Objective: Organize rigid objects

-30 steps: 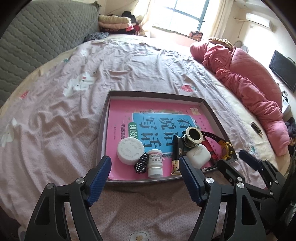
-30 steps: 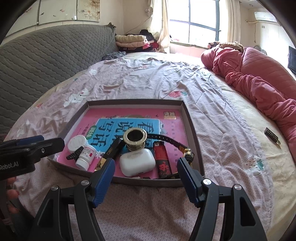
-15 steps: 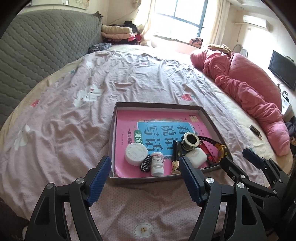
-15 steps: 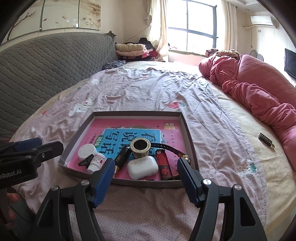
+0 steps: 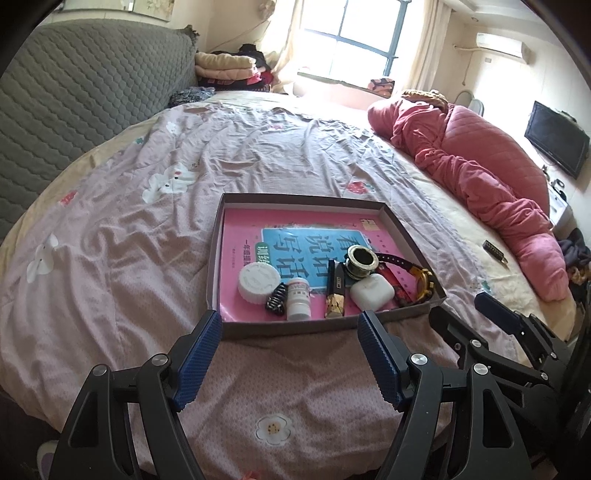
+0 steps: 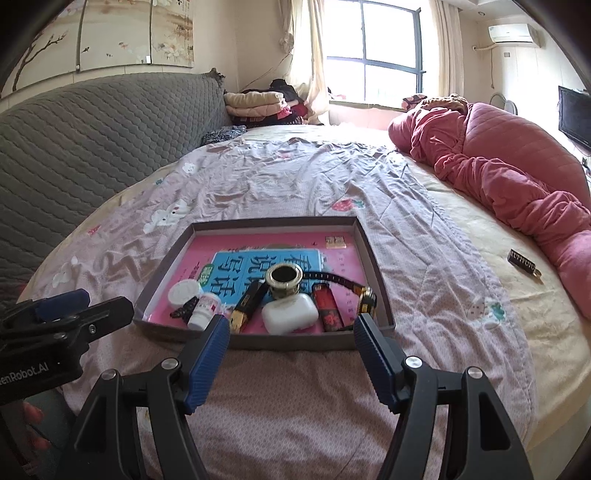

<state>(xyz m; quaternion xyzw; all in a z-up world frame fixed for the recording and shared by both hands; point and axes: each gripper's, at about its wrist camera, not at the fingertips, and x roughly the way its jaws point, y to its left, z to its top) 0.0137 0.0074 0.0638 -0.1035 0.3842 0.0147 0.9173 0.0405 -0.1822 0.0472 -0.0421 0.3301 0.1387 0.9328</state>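
Grey tray (image 5: 280,328) lies beyond both jaws.

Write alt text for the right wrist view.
Open right gripper hovers over a bed before a shallow box holding a pink book, white earbud case, red lighter, pill bottle, and watch. Left gripper sits at left.

Bedroom in a home. Large bed (image 6: 258,177) under a mauve floral sheet; grey quilted headboard (image 6: 92,122) at 10 o'clock; pink quilt (image 6: 517,162) bunched at 2 o'clock; folded blankets (image 6: 255,103) and curtained window (image 6: 388,55) at 12 o'clock; wall air conditioner (image 6: 515,34) and television (image 6: 574,110) at upper right.
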